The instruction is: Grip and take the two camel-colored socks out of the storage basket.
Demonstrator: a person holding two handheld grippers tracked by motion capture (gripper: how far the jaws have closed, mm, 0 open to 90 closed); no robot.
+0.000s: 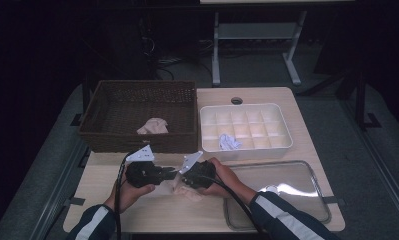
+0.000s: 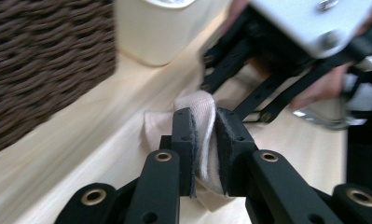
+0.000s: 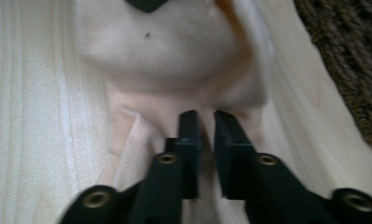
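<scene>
A pale beige cloth [image 1: 188,193] lies bunched at the front middle of the wooden table [image 1: 112,210], and both grippers meet over it. My left gripper [image 1: 170,174] reaches in from the left. In the left gripper view its jaws [image 2: 204,140] are shut on a raised fold of the cloth [image 2: 201,105]. My right gripper [image 1: 180,182] comes from the right, a hand around its body. Seen in the right gripper view, its jaws [image 3: 204,123] pinch the near edge of the cloth [image 3: 174,51], and the rest bulges beyond them.
A dark wicker basket [image 1: 137,141] stands at the back left with a beige cloth [image 1: 153,126] inside. To its right is a white divided box [image 1: 247,151] holding a crumpled white piece [image 1: 229,142]. A clear tray [image 1: 287,200] lies front right.
</scene>
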